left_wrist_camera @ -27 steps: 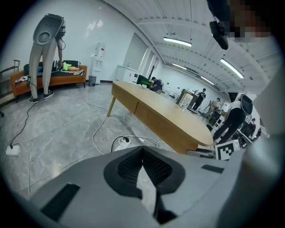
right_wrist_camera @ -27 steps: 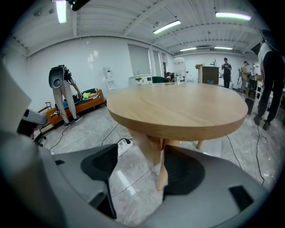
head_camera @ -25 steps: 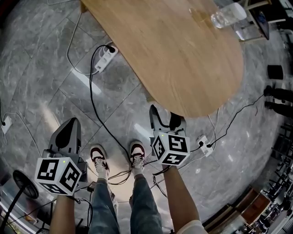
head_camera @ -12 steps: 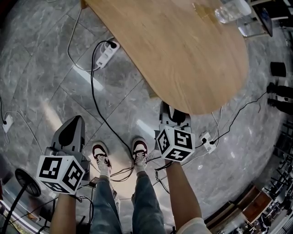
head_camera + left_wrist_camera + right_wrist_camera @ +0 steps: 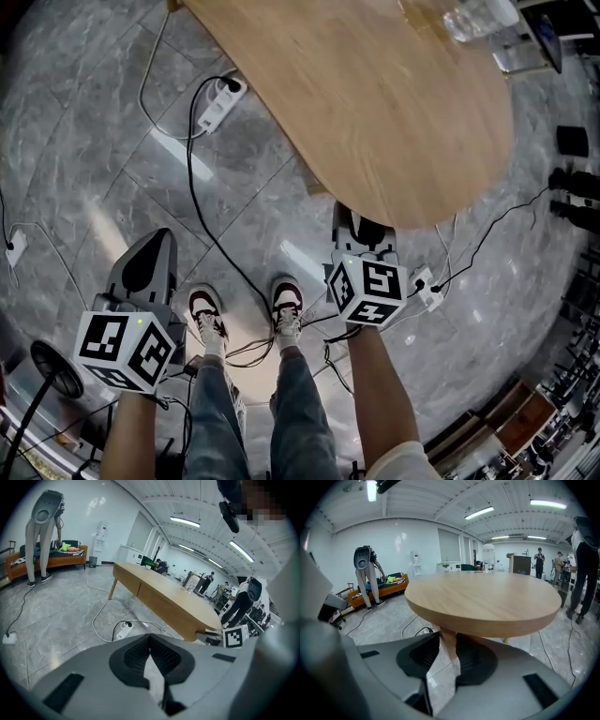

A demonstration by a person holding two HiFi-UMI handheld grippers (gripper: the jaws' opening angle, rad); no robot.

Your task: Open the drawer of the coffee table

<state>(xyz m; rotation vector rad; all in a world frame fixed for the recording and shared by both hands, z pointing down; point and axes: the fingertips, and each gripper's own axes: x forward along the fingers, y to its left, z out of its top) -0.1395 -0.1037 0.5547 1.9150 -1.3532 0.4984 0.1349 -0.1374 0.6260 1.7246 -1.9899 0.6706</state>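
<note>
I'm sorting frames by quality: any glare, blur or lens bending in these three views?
Head view: bright glare streaks on the glossy floor, edges curved. Left gripper view: heavy fisheye bows the table, corners black. Right gripper view: ceiling light blown white, table sharp.

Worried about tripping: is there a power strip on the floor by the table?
Yes, a white power strip lies on the grey floor beside the wooden table.

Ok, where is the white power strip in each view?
Head view: power strip at upper left, beside the wooden table.
Left gripper view: near centre, below the table's long side.
Right gripper view: small, left of centre, beneath the table's edge.
Shared landmark: the wooden table.
</note>
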